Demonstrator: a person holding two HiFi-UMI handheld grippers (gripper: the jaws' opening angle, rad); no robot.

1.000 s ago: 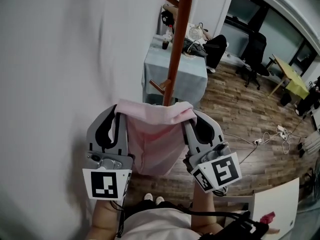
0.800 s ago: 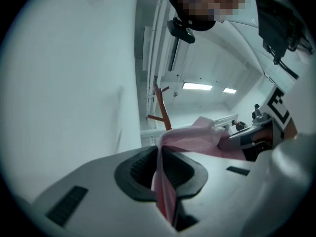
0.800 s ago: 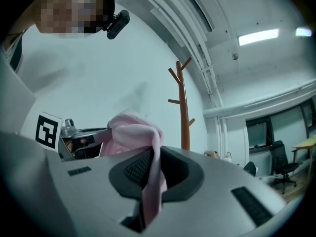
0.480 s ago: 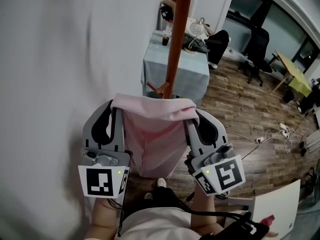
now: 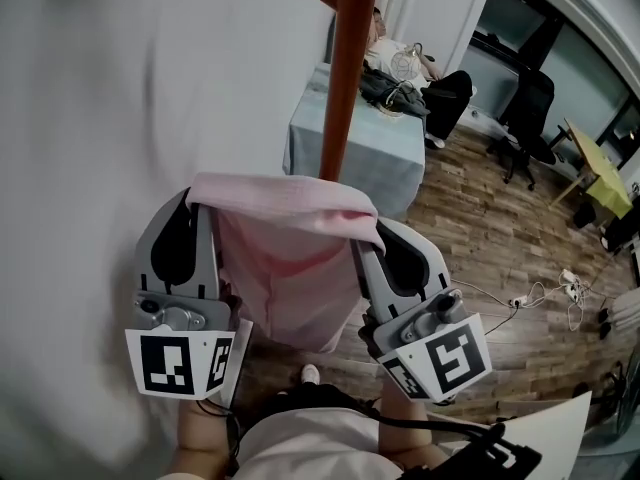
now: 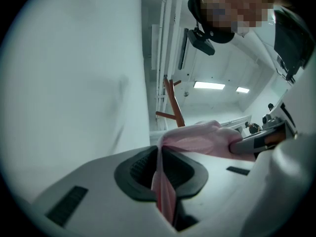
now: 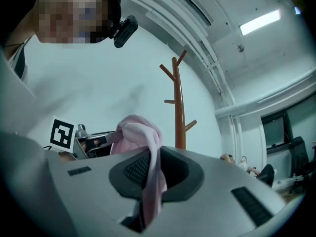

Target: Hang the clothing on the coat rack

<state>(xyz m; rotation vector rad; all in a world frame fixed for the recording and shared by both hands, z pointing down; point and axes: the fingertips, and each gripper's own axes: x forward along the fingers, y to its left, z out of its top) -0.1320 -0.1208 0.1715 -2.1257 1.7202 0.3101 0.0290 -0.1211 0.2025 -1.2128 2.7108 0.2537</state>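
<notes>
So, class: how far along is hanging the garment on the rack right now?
Done: the pink garment is picked up, its top edge clamped in the left tool and right tool. In hand: it is held spread before the coat rack pole. Left: no part lies over a peg; hook it on, then release.

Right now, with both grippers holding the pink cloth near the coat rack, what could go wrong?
1. The left gripper and right gripper each pinch only a thin fold of the pink cloth; a snag on the coat rack might pull it free.
2. The cloth hangs as a flat sheet between them, so it may slide off a peg instead of catching.
3. The rack stands close in front; a fast lift could knock it.
</notes>
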